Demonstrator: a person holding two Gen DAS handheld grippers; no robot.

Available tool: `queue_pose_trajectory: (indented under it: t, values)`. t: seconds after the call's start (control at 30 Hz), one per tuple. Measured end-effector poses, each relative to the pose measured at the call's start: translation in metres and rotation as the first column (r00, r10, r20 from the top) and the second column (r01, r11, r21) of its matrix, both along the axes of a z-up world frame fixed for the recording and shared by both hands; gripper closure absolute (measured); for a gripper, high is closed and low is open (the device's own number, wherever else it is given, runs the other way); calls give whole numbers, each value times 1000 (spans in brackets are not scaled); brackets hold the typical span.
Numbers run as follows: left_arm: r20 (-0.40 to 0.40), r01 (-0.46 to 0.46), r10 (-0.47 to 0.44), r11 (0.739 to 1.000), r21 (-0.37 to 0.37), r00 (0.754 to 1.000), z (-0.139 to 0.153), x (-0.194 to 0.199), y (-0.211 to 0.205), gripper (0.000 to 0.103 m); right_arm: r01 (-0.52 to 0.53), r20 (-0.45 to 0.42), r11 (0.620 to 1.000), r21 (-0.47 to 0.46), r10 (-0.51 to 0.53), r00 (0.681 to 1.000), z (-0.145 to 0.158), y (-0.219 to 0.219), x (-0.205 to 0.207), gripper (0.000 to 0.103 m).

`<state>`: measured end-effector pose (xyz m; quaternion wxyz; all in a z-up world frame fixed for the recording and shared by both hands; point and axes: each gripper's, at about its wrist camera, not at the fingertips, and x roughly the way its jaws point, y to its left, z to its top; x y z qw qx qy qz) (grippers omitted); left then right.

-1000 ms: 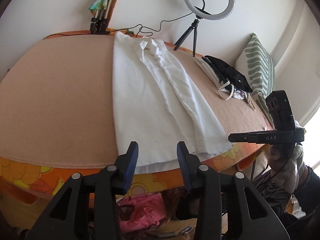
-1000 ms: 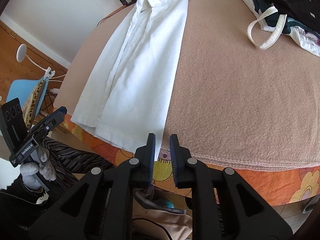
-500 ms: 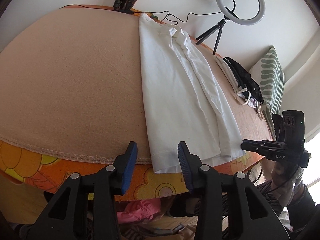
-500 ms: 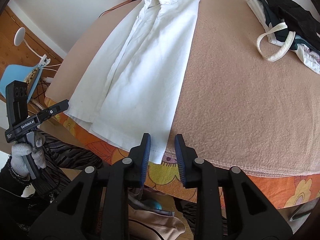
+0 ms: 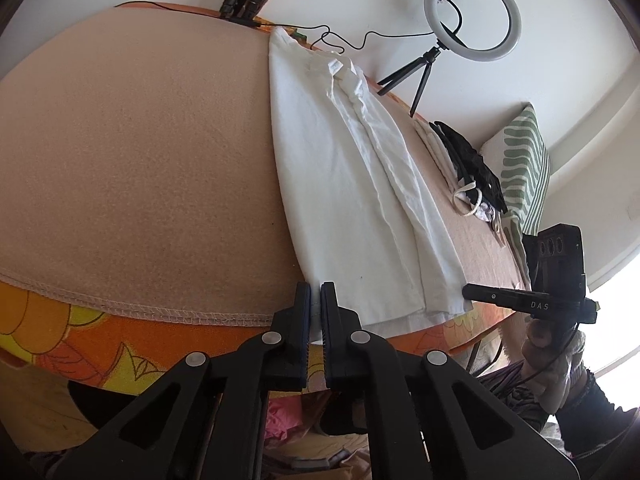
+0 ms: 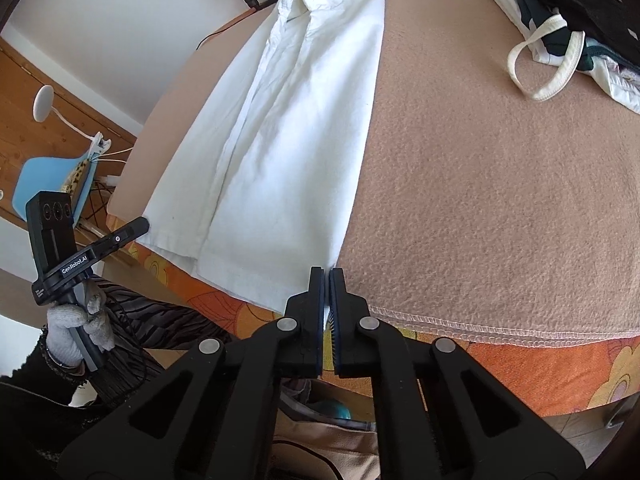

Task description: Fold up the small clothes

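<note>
Between both tongs [image 5: 315, 300] [image 6: 327, 285], white shirt [image 5: 352, 184] corners mostly hide.

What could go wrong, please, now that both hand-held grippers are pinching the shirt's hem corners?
Each pinch sits at the very edge of the white shirt: the left hand-held gripper or right hand-held gripper may slip off when lifting. The already folded layers could also slide apart.

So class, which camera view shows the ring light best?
The left wrist view: the ring light and its tripod stand whole against the wall behind the shirt. The right wrist view shows at most a tripod foot at its top edge.
</note>
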<state>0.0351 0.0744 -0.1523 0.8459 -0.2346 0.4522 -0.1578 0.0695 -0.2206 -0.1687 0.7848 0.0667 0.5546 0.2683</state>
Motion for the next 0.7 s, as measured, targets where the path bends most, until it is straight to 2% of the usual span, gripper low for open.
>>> queue_pose_trajectory:
  t: [0.1,0.27,0.4,0.47,0.5,0.57,0.7]
  values:
    - [-9,-1,1,1000,-2,1000,-4,1,2,99,2,-1,1000,13,-2,1000,1,0,0,99]
    - [-10,-5,5,1000,15,1000,2,3,3,99,-30,23,999,-41,31,999,3,7,-5,99]
    - [22,-1,-1,997,78,1000,13,4,0,94,-46,68,988,-149,57,996,13,15,-3,98]
    - [46,-5,0,994,107,999,20,3,-1,94,-43,105,979,-197,64,992,26,18,1,89]
    - [62,-6,-1,994,111,998,24,2,-2,94,-44,133,978,-204,72,988,35,20,3,85]
    - [97,3,-13,995,102,995,33,1,-7,94,-63,167,979,-193,96,981,56,25,13,71]
    - [147,90,-95,995,39,985,42,1,-30,94,-91,213,985,-148,122,969,95,42,51,70]
